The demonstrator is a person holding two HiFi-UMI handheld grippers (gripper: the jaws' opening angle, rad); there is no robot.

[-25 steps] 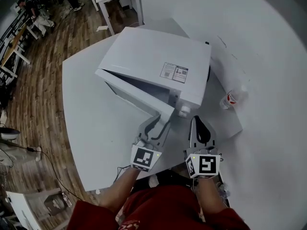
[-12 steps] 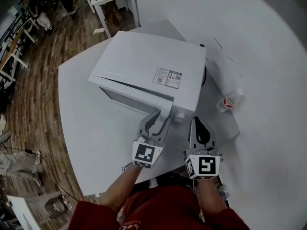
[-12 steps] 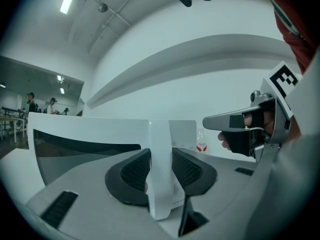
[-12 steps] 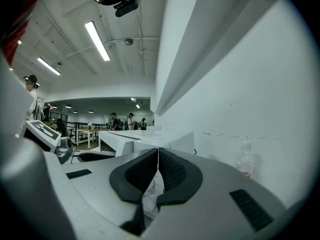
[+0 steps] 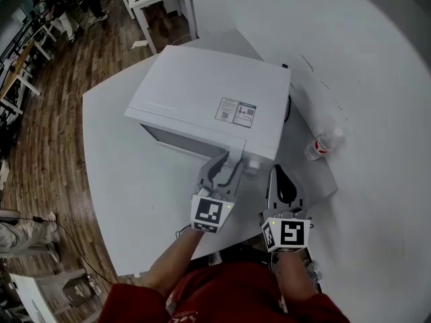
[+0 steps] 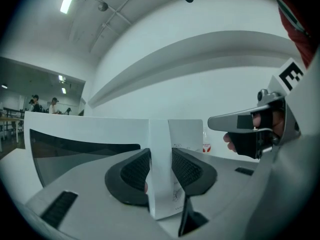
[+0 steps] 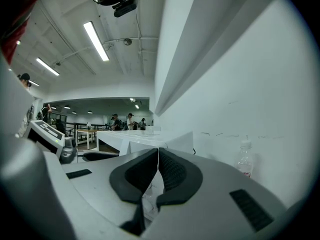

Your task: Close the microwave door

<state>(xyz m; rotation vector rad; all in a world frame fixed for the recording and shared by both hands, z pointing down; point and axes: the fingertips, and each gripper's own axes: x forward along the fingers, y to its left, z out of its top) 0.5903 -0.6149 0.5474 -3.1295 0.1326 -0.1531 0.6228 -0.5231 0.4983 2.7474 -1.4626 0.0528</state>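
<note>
Door (image 5: 176, 140) looks nearly flush on the microwave (image 5: 209, 93), which sits on the table (image 5: 128, 180). Left gripper (image 5: 224, 169) clamps its free edge; pushing on could pinch my jaws or leave it unlatched. Right gripper (image 5: 279, 179) closed, empty, beside it.

The left gripper (image 5: 225, 163) grips the edge of the microwave door (image 5: 183, 142), the right gripper (image 5: 278, 175) just beside

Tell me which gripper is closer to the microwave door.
Left. The left gripper clamps the door's free edge between its jaws. The right gripper, jaws together, sits further right, off the door, by the microwave's front corner.
</note>
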